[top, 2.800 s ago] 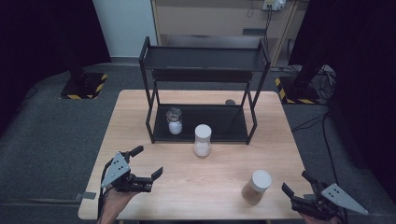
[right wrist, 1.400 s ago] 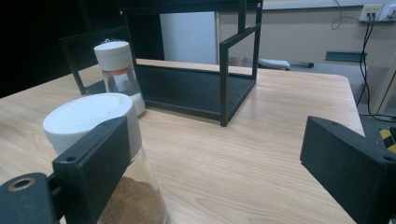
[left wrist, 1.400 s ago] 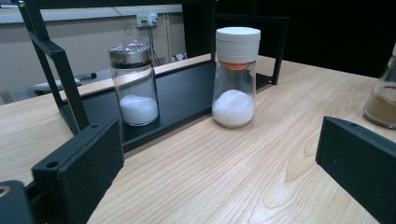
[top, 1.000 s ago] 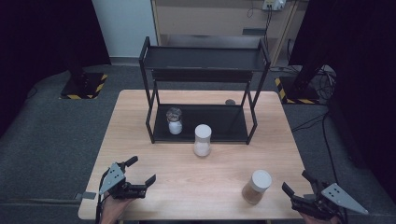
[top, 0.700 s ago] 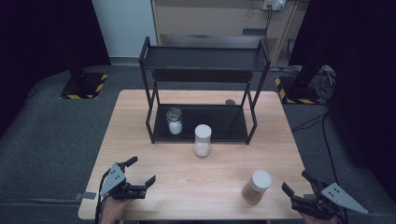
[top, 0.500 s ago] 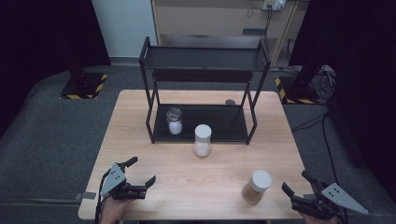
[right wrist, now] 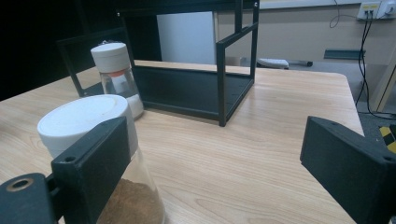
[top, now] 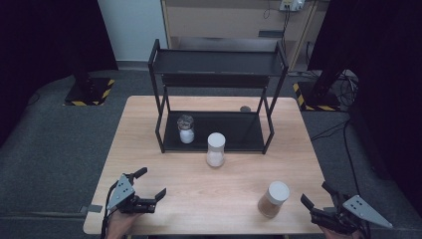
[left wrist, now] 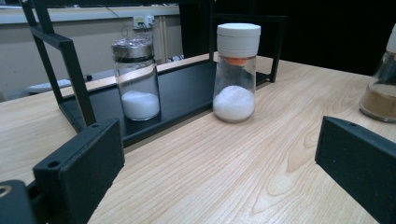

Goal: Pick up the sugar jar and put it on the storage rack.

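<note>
A black two-tier rack [top: 219,62] stands at the back of the wooden table [top: 209,199]. On its lower shelf [left wrist: 187,91] sits a silver-capped jar of white powder [top: 186,129] [left wrist: 137,79]. In front of the rack stands a white-capped jar of white powder [top: 215,149] [left wrist: 235,74] [right wrist: 114,60]. A white-capped jar of brown powder [top: 272,200] [right wrist: 88,121] stands at the front right. My left gripper [top: 152,182] [left wrist: 222,140] is open at the front left, empty. My right gripper [top: 315,193] [right wrist: 210,144] is open just right of the brown jar, which shows behind its left jaw.
A small dark round object [top: 245,108] lies on the table behind the rack. Grey carpet surrounds the table, with black stands on striped bases [top: 89,92] at the back left and back right. The rack's upright posts [right wrist: 222,79] frame the lower shelf.
Since the earliest frame my left gripper has drawn back a little toward the table's front edge. Over the last second nothing has moved.
</note>
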A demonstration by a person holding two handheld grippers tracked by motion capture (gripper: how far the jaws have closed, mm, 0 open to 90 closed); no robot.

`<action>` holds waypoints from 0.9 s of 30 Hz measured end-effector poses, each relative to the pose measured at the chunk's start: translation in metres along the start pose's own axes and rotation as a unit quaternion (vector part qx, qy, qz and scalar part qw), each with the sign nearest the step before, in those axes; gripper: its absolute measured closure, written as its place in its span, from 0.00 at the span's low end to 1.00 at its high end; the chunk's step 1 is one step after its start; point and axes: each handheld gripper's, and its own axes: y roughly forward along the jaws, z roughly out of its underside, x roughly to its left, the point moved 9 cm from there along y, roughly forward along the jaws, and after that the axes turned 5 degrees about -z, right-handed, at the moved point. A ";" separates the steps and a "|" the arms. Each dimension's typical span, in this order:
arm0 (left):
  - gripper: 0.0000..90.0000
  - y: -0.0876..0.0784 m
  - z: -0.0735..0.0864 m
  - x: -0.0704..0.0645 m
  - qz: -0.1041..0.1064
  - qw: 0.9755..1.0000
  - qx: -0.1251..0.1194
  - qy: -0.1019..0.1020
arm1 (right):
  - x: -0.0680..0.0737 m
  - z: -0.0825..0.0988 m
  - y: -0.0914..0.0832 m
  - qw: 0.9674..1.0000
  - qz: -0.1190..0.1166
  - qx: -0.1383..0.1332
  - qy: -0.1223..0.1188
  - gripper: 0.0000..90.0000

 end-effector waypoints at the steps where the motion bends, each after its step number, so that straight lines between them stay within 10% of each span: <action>1: 0.00 0.000 0.000 0.000 0.000 1.000 0.002 0.001 | 0.000 0.000 0.000 1.000 0.000 0.001 0.000 0.09; 27: 0.00 0.000 0.001 0.002 0.007 1.000 0.002 -0.018 | -0.001 -0.032 0.001 1.000 -0.022 0.000 0.018 0.09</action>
